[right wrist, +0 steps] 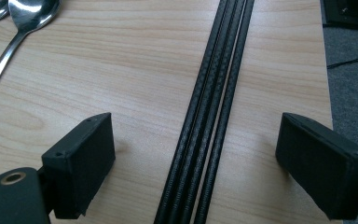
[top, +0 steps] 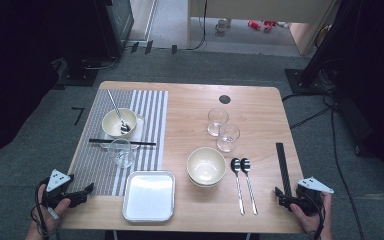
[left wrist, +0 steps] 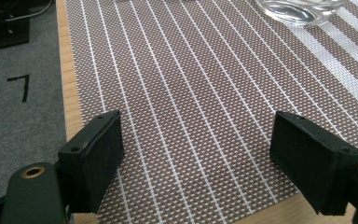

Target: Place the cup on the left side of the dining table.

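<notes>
The black chopsticks (right wrist: 209,121) lie flat on the wooden counter (right wrist: 121,70), side by side and touching, near its right edge. They are thin, straight and finely textured, and run lengthwise away from the near edge, just right of two metal spoons (top: 245,180).

A lab-like recording room: grey carpet (top: 40,125), trailing cables (top: 337,145), dark equipment stands (top: 325,45).

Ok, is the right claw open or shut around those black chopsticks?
Open. In the right gripper view the right claw has its jaws wide apart, with the black chopsticks lying on the table between them, untouched.
</notes>
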